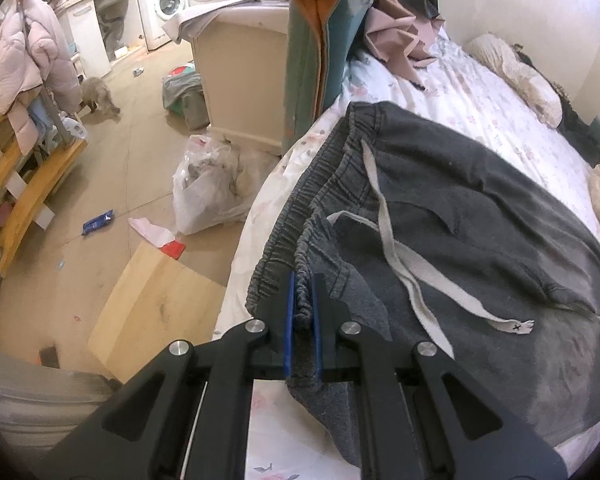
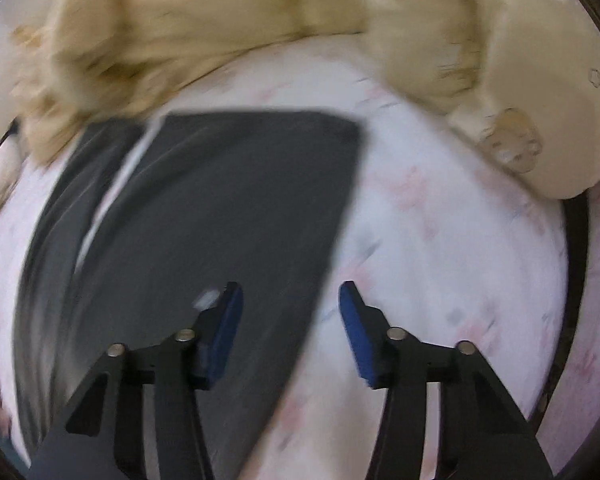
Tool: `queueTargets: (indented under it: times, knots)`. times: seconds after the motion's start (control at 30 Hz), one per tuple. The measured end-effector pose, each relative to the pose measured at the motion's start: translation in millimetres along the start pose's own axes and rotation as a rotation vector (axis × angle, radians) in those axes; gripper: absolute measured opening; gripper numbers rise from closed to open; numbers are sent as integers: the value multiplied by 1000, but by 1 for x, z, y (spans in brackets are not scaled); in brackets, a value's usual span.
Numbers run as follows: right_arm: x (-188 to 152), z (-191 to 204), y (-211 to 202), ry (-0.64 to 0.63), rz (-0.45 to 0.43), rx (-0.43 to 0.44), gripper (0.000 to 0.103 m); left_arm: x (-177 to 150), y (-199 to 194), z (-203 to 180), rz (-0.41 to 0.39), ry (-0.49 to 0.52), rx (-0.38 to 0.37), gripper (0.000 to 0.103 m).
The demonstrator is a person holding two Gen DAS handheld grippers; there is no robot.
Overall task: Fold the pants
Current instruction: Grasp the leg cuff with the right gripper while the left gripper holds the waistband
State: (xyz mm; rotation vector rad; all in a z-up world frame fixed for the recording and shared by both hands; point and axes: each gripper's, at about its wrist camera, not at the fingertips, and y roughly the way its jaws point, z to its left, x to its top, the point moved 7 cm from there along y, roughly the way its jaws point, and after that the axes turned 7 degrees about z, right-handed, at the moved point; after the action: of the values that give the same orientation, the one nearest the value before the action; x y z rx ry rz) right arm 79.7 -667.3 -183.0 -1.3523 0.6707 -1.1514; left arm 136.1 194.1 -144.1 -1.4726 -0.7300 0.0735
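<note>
Dark grey pants (image 1: 480,208) with an elastic waistband and a pale drawstring (image 1: 396,240) lie on the flowered bed sheet (image 1: 480,92). My left gripper (image 1: 303,304) is shut on a bunched bit of the waistband near the bed's left edge. The right wrist view is blurred: a pant leg (image 2: 228,208) stretches up the sheet (image 2: 440,240) to its hem, with a second leg to its left. My right gripper (image 2: 290,300) hovers over that leg's right edge, jaws apart, the blue pads (image 2: 352,320) pressing on nothing.
A cream fluffy blanket (image 2: 160,32) and a plush shape (image 2: 548,92) lie beyond the hem. A pillow (image 1: 516,76), pink cloth (image 1: 400,32) and a green folded mat (image 1: 320,48) sit at the bed's far end. On the floor are a plastic bag (image 1: 208,188), a wooden board (image 1: 152,312) and a cat (image 1: 100,96).
</note>
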Motion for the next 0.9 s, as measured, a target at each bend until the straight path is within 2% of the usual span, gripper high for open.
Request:
queueTargets:
  times: [0.03,0.1,0.13,0.17,0.2,0.23,0.33,0.4,0.5,0.63,0.7,0.8,0.9]
  knots:
    - [3,-4,5,28,7,8,51,0,1,1,1,-3,2,6]
    - [4,0,17,59,43,67,38,-1,4,2,3,-6,2,6]
    - [4,2,22,58,53,69,37,0,5,1,3,-7,4,6]
    - [5,3,25,55,64,50,29,0,6,1,4,-10,3,6]
    - [7,2,26,58,63,30,9,1,6,2,9,-16,-3,6]
    - [10,2,23,73,50,42,4,2,6,4,22,-39,-21,6]
    - [17,12,3,90,18,104,3,13,-5,7,67,-133,-137,5]
    - [24,34,-27,34,-43,160,3,21,-16,-1,58,-126,-168,5]
    - [37,73,-64,-16,-83,248,3,38,-30,-13,41,-119,-199,5]
    - [56,131,-105,-82,-119,313,3,76,-46,-12,6,-161,-231,5]
    - [71,163,-119,-112,-132,347,3,102,-54,-11,-11,-195,-277,5]
    - [85,210,-138,-170,-162,349,3,141,-59,-18,-65,-172,-260,4]
    - [110,271,-128,-216,-167,311,3,181,-43,-33,-93,-156,-211,4]
